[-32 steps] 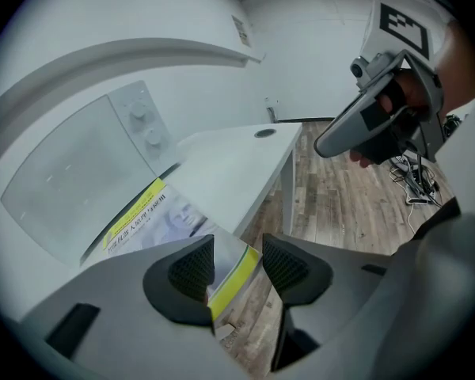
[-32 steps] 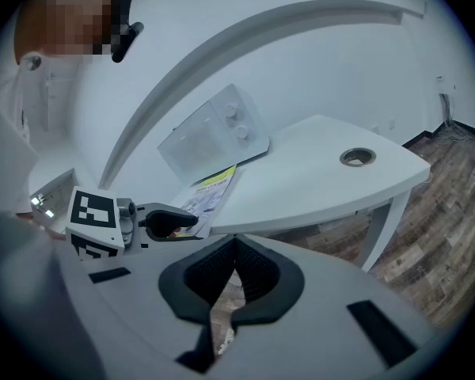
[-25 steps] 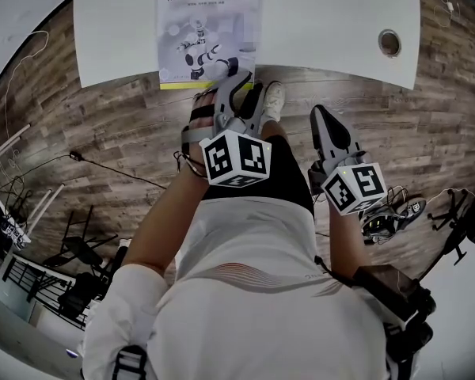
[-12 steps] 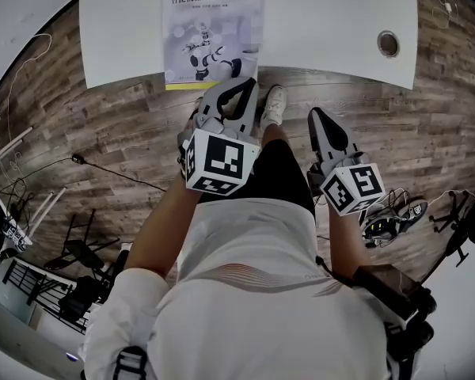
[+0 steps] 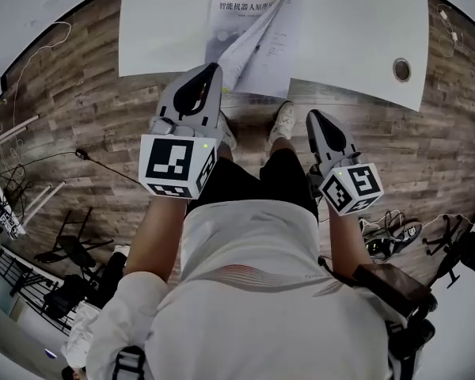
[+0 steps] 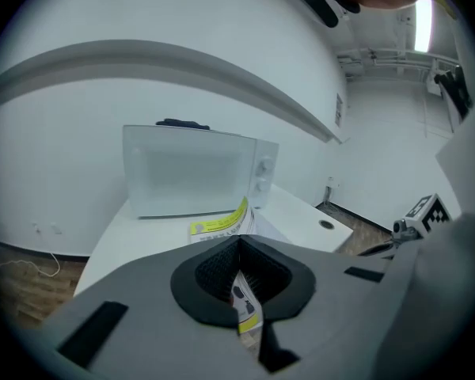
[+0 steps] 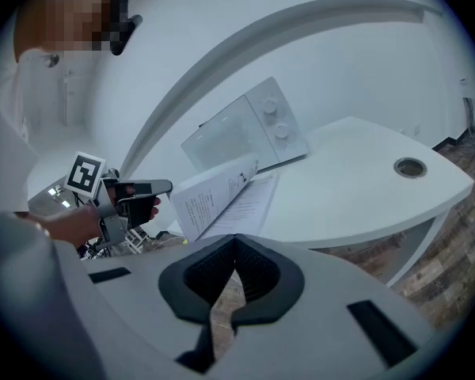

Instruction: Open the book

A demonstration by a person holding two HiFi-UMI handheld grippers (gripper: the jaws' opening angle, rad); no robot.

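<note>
Now, head view: the book [image 5: 257, 50] lies at the table's [image 5: 356, 46] near edge, long side pointing away, just ahead of the left gripper [image 5: 214, 71]. Left gripper view: its jaws pinch the lifted cover [image 6: 246, 311]. Right gripper view: the right gripper [image 7: 236, 244] is shut, empty, farther off.

1. The book [image 5: 249, 30] has a white cover with a yellow-green band and black print.
2. The desk [image 5: 356, 22] under the book is plain white.
3. The floor [image 5: 87, 117] is brown wood grain.
4. The left gripper [image 5: 214, 68] and right gripper [image 5: 312, 117] are grey, with black-and-white square markers.
</note>
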